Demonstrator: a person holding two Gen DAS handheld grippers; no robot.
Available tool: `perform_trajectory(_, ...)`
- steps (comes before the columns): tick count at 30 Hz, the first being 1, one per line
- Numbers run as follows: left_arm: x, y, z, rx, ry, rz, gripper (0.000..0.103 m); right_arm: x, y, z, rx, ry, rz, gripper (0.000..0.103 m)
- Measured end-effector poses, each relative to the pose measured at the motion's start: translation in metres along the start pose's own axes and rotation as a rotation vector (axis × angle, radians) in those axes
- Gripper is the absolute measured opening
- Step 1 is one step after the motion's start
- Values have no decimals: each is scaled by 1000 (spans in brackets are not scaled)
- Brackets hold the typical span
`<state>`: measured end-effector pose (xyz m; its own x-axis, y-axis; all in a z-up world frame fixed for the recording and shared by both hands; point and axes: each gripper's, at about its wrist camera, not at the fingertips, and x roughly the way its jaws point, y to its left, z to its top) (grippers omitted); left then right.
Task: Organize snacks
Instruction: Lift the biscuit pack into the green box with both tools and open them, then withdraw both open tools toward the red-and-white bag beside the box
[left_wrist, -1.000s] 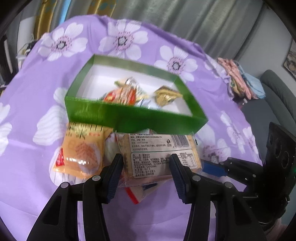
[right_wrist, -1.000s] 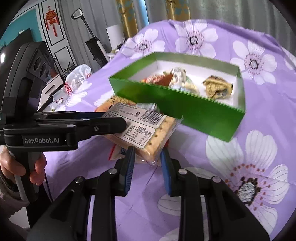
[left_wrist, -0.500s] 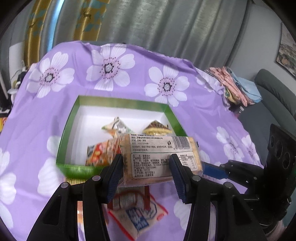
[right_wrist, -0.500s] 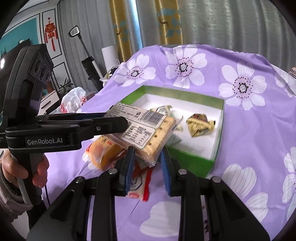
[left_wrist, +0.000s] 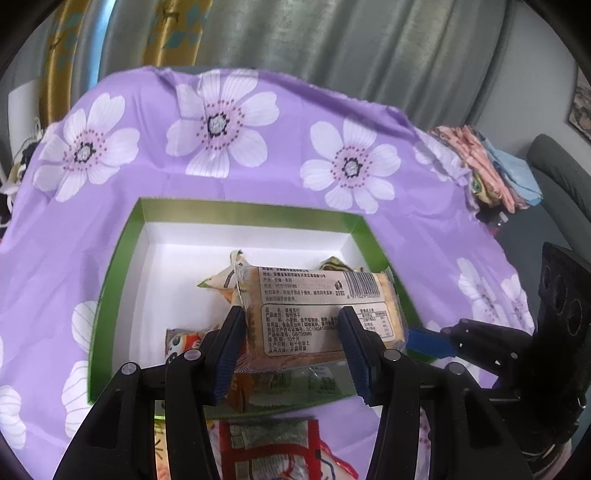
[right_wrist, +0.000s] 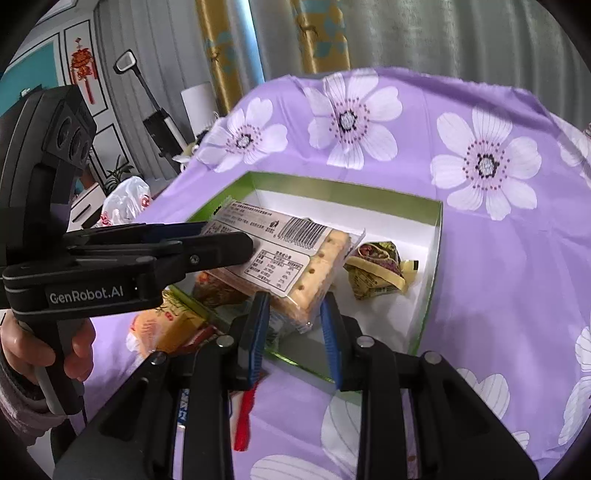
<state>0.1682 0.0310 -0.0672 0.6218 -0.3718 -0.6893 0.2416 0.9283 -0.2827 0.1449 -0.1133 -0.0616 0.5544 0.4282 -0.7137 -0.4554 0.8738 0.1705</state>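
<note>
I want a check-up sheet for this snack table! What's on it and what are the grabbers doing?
Surface: purple flowered cloth.
Job's things: cracker pack held over the green box; wrapped snacks inside; red packet and orange packet outside.
Clutter: white plastic bag, folded clothes.
Grippers: left gripper and right gripper both clamp the cracker pack.
Cables: nothing seen.
Surroundings: curtains, grey sofa.
</note>
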Motion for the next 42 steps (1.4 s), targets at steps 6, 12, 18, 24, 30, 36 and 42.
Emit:
perform_trajectory(6,14,6,-1,-26,32,18,52,17,-2,-1,10,46,-21,32)
perform_trajectory(12,4,10,0,-43,13,60,77,14,-3,-2,12,27,-74,49)
perform_trajectory(18,-19,15,-1,-61,-27,105,80,-8,-5,-5,28,-26,-101,56)
perform_trajectory(24,-44,10,-14,-54,-42,164,96,-37,4,-18,34,-66,-89,66)
perform_trajectory(30,-70,8,-39,-65,-33,200,96,-59,17,-40,54,-79,-69,86)
perform_trajectory(36,-86,-3,-62,-48,-25,238,96,-74,31,-60,54,-68,-42,89)
perform_trajectory(42,-95,-10,-78,-48,-12,243,96,-79,39,-71,57,-51,-23,89)
